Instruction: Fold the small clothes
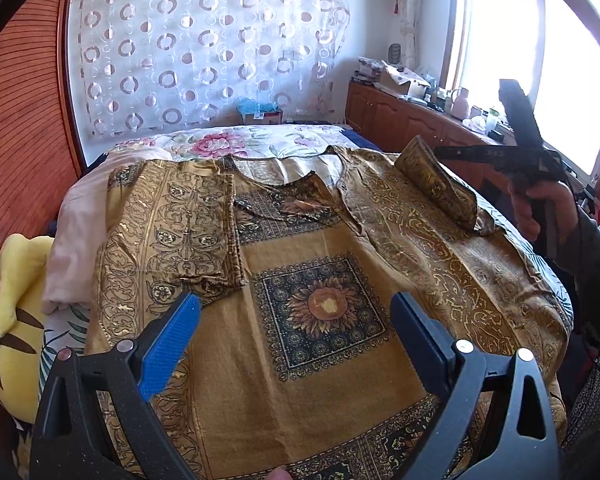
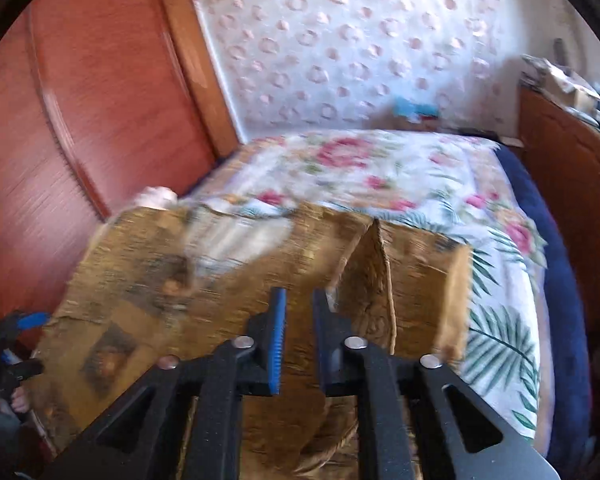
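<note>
Shirt (image 1: 320, 280) of gold-and-black print lies spread face up on the bed (image 1: 260, 140), over a floral quilt (image 2: 400, 168); its left sleeve (image 1: 188, 224) is already folded flat inward, while the right sleeve (image 1: 440, 192) is only half turned, standing in a loose curl near the collar. That curl is the weak point — nothing pins it, so it could flop back outward or settle crooked and leave a lopsided fold. The right gripper (image 2: 298, 336) sits over the shirt's right side with its fingers a narrow gap apart and no cloth visibly between them; the blur there makes that hard to confirm. If it pinches again at this width it may catch 2 layers, or only the top one, and drag the body askew. The left gripper (image 1: 296, 340) hovers wide open above the lower front, holding nothing, so the hem is unanchored — any pull could slide the whole shirt across the slick quilt.
</note>
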Demonstrator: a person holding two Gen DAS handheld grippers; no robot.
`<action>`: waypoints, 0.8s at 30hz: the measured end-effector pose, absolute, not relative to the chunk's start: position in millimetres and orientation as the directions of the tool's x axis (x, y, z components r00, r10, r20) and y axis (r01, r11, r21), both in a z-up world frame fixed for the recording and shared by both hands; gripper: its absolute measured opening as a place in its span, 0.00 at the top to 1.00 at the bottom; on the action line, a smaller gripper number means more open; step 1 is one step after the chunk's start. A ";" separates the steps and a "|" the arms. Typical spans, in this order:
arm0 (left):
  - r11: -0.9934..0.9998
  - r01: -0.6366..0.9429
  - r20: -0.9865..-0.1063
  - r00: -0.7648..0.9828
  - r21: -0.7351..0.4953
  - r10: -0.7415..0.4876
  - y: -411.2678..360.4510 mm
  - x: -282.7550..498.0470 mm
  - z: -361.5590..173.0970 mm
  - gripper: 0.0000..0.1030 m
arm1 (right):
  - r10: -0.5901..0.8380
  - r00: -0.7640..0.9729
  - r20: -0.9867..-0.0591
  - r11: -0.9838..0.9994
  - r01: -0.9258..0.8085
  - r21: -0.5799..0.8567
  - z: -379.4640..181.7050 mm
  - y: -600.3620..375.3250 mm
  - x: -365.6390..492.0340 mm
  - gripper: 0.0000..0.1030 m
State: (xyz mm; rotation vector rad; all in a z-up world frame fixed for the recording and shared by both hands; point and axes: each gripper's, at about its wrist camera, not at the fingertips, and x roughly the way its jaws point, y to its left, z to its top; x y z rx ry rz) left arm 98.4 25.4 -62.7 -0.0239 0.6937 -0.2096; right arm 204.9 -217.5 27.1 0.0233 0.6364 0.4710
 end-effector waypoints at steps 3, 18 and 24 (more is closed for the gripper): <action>0.980 0.175 -0.629 0.753 -0.095 -0.195 30.0 99.2 -61.6 0.06 | 0.421 0.727 -0.542 0.900 -0.407 0.154 33.2 -223.4 198.2 0.63; 0.991 0.098 -0.612 0.780 -0.088 -0.131 66.9 117.4 -47.6 0.06 | 0.134 0.681 -0.720 0.987 -0.157 0.035 -16.2 -253.4 226.5 0.59; 0.994 0.066 -0.616 0.780 -0.091 -0.109 81.8 121.3 -47.6 0.06 | 0.094 0.646 -0.757 0.991 -0.137 0.005 -24.3 -246.4 248.5 0.74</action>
